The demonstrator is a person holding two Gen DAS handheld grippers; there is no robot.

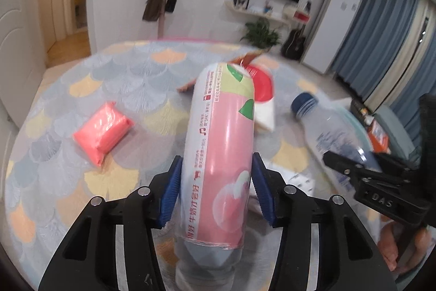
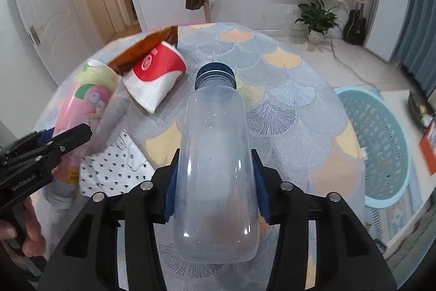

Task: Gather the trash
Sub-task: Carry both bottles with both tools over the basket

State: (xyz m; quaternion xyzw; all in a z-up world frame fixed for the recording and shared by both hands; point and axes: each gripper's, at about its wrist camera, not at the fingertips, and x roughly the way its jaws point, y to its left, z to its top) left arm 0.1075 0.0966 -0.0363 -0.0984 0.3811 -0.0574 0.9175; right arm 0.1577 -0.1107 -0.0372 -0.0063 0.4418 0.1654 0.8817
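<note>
My left gripper [image 1: 215, 190] is shut on a pink-labelled drink bottle [image 1: 220, 149] and holds it above the table, cap end toward the camera. It also shows at the left of the right wrist view [image 2: 81, 105]. My right gripper [image 2: 215, 182] is shut on a clear plastic bottle [image 2: 215, 154] with a dark blue cap [image 2: 215, 74], also held over the table; it shows in the left wrist view [image 1: 327, 127]. A crushed red and white paper cup [image 2: 155, 75] and a brown wrapper [image 2: 147, 45] lie on the table. A pink packet [image 1: 102, 128] lies at the left.
The round table has a fan-pattern cloth [image 2: 286, 89]. A black-dotted white cloth or wrapper [image 2: 114, 165] lies near the left gripper. A light blue perforated basket [image 2: 381, 149] stands on the floor to the right. A coat rack, plant and guitar stand by the far wall.
</note>
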